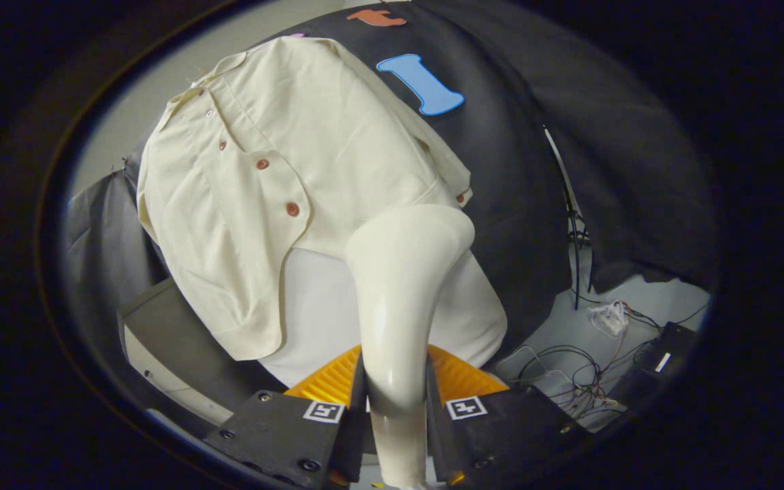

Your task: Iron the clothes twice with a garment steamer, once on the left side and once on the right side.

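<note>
My gripper (395, 401) had both fingers pressed against the handle of the garment steamer (402, 299), one on each side, so the jaws were closed firmly around it. The steamer's pale, glossy neck rose from between the fingers and ended in a rounded head just ahead of them. That head sat low against the shirt (263, 184), a cream, short-sleeved one with reddish-brown buttons (292, 209) down the front, worn on a white dress form (317, 306). The head appeared to sit on the side of the buttons nearer the tangle of cables (569, 381) on the floor. To do this pass well, I judged I should keep the head close to the cloth, move slowly along one side, and steer clear of the buttons.
</note>
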